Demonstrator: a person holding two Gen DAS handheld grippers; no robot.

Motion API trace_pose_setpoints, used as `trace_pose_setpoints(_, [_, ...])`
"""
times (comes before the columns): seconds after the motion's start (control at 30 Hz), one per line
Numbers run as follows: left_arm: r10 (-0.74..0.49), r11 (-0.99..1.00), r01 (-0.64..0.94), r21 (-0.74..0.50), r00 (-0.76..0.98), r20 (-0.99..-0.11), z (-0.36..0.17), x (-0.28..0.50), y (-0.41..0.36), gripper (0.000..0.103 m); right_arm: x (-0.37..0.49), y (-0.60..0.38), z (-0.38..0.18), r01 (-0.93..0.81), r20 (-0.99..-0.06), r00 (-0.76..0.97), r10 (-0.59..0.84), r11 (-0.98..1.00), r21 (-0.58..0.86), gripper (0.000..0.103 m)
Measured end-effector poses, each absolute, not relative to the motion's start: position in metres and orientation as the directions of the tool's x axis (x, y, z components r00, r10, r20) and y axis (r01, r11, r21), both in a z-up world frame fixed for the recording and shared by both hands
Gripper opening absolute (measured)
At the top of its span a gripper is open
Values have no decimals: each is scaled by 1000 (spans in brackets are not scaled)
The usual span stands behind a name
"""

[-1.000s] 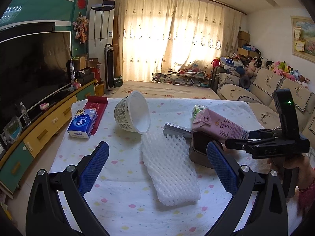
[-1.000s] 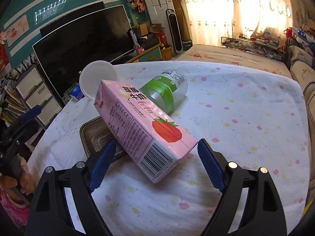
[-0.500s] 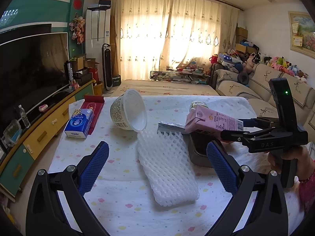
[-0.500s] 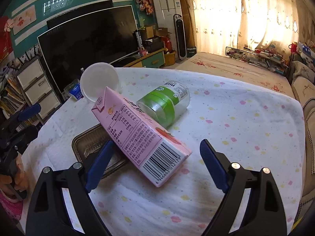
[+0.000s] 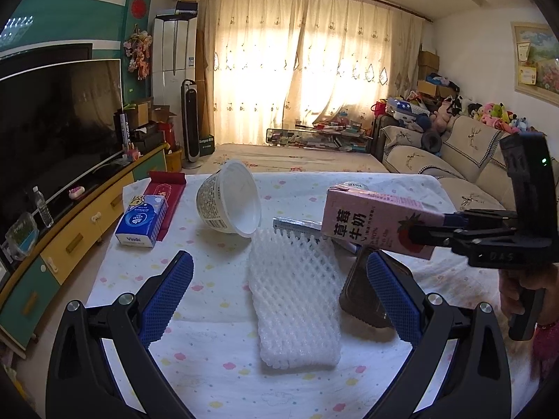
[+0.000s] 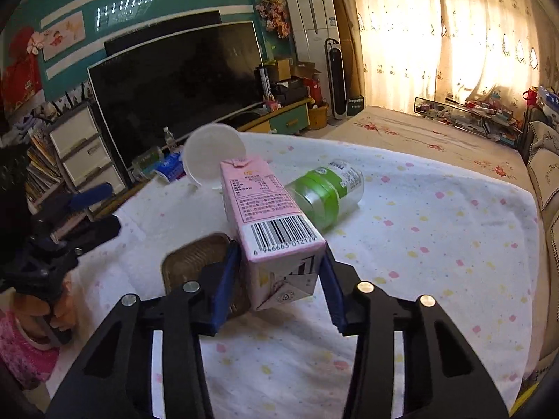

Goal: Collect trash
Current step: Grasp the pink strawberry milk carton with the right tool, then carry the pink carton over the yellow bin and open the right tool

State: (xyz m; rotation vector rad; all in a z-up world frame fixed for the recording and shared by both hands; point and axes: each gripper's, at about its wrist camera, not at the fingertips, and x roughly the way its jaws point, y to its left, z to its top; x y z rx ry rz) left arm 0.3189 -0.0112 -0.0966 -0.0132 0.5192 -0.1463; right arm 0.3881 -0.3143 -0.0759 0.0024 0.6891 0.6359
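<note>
A pink strawberry-milk carton [image 6: 269, 209] sits between the blue pads of my right gripper [image 6: 279, 255], whose jaws are closing and press on its barcode end. In the left wrist view the carton [image 5: 377, 223] hangs tilted above the table, held by the right gripper [image 5: 428, 227]. My left gripper [image 5: 279, 262] stands open and empty over a white foam net [image 5: 293, 300]. A white plastic cup [image 5: 229, 206] lies on its side behind the net. A green-labelled bottle [image 6: 325, 195] lies beside the carton. A brown tray [image 6: 195, 258] lies under the right gripper.
The table wears a white dotted cloth [image 6: 436, 244]. A blue tissue pack [image 5: 141, 220] and a red packet [image 5: 167, 185] lie at its far left. A grey strip [image 5: 297, 225] lies behind the net. A TV cabinet [image 5: 80, 230] runs along the left, a sofa [image 5: 464, 160] along the right.
The right gripper's jaws closed onto the pink carton and lifted it off the tray; the carton now lines up between the pads. My left gripper kept still.
</note>
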Motion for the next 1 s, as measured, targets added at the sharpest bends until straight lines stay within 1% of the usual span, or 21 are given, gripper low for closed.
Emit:
trace_pose_setpoints(0.1, [-143, 990, 134, -53, 860, -490, -96, 318, -10, 98, 378, -331, -60, -539, -536, 603, 591, 797, 272, 37])
trace_pose_setpoints(0.2, [-143, 989, 135, -53, 860, -490, -96, 318, -10, 98, 368, -343, -53, -515, -514, 625, 587, 806, 294, 37])
trace_pose_setpoints(0.43, [-146, 989, 146, -39, 858, -493, -98, 318, -13, 98, 325, -389, -36, -421, -476, 697, 537, 843, 335, 37])
trace_pose_setpoints(0.53, [-147, 988, 148, -37, 858, -491, -98, 319, -14, 98, 294, -417, -22, -372, -424, 761, 491, 866, 334, 37])
trace_pose_setpoints(0.63, [-147, 988, 149, -35, 859, -491, -98, 318, -15, 98, 262, -452, -11, -286, -371, 836, 404, 898, 334, 37])
trace_pose_setpoints(0.7, [-148, 988, 152, -33, 860, -489, -97, 317, -16, 98, 245, -476, -8, -191, -359, 883, 302, 930, 313, 37])
trace_pose_setpoints(0.77, [-147, 988, 152, -28, 861, -488, -97, 317, -17, 98, 231, -501, -10, -72, -376, 910, 174, 960, 272, 37])
trace_pose_setpoints(0.87, [-148, 988, 154, -28, 861, -486, -97, 316, -18, 98, 219, -539, -21, 80, -423, 906, 34, 965, 248, 38])
trace_pose_setpoints(1.0, [-147, 988, 154, -27, 861, -486, -97, 316, -18, 98, 213, -584, -48, 233, -506, 858, -86, 944, 235, 38])
